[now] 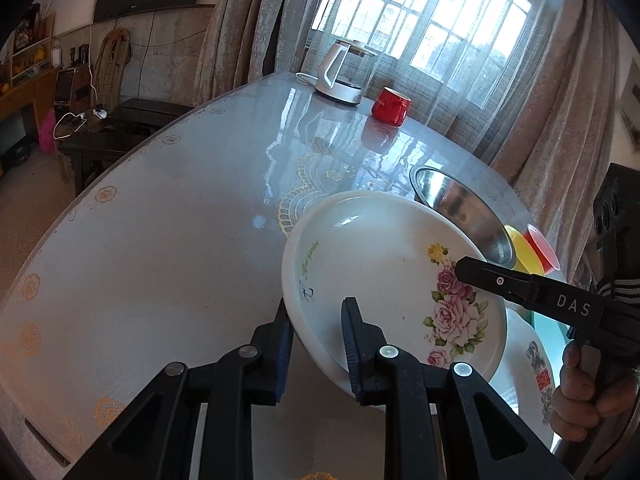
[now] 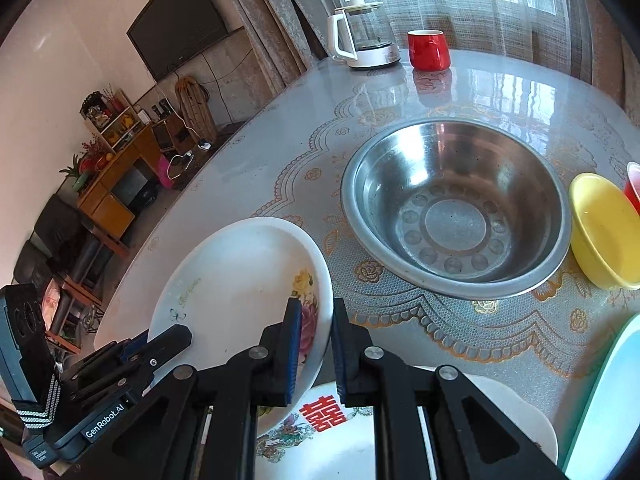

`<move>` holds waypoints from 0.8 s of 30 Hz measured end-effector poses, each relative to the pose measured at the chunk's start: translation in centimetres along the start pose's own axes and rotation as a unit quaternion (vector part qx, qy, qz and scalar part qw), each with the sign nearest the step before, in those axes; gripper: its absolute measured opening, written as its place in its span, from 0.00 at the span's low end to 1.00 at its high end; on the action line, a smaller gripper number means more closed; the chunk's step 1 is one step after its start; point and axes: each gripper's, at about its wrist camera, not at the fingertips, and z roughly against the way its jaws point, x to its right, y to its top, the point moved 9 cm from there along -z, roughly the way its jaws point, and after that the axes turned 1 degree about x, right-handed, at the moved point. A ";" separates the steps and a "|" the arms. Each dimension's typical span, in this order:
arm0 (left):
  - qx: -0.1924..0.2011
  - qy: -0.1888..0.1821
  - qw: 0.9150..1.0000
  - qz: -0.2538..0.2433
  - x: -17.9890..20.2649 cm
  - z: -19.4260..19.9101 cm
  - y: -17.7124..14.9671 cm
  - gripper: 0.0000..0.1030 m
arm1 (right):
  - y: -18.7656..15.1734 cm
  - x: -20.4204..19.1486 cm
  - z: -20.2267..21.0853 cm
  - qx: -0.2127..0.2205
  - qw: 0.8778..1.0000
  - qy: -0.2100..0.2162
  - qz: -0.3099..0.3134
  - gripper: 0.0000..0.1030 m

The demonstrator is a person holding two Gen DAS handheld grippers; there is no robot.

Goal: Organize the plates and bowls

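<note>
Gripping 1 rose-patterned plate [image 1: 384, 276] between them, 2 hand-held grippers are seen at opposite rims. The left hand-held gripper [image 1: 318, 332] is nearly closed, its blue pads [image 1: 285, 344] set on either side of the near-left rim; the right hand-held gripper [image 2: 316, 332] is almost fully closed on the right rim, beside the printed roses. The plate is tilted and is judged to be clear of the table [image 1: 160, 240], its near edge hanging over a white plate with red characters [image 2: 324, 416] that lies flat below.

The coming move is judged to turn on 1 relation: the steel bowl [image 2: 456, 208] lies just beyond the held plate, far and to the right, so the right hand-held gripper is the nearer to it. A yellow bowl [image 2: 608, 232] sits further right, touching a red cup [image 2: 634, 184], and a pale blue dish [image 2: 608, 400] lies near right. Whether the held plate is meant for the plate beneath or elsewhere cannot be told. A kettle [image 2: 364, 36] and red mug [image 2: 428, 50] stand well apart at the far edge.
</note>
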 end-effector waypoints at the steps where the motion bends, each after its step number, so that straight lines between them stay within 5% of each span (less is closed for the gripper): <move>1: 0.004 -0.002 1.000 -0.002 0.4 0.3 0.2 0.22 | 0.0 0.1 0.5 0.004 1.000 0.002 -0.003 0.14; 12: 0.027 -0.034 0.998 -0.045 6.3 2.2 1.3 0.22 | -0.4 3.3 6.3 0.058 0.997 0.005 -0.042 0.14; 24: 0.017 -0.074 0.989 -0.126 17.6 2.0 -0.2 0.22 | -4.0 11.3 13.3 0.106 0.988 -0.033 -0.108 0.14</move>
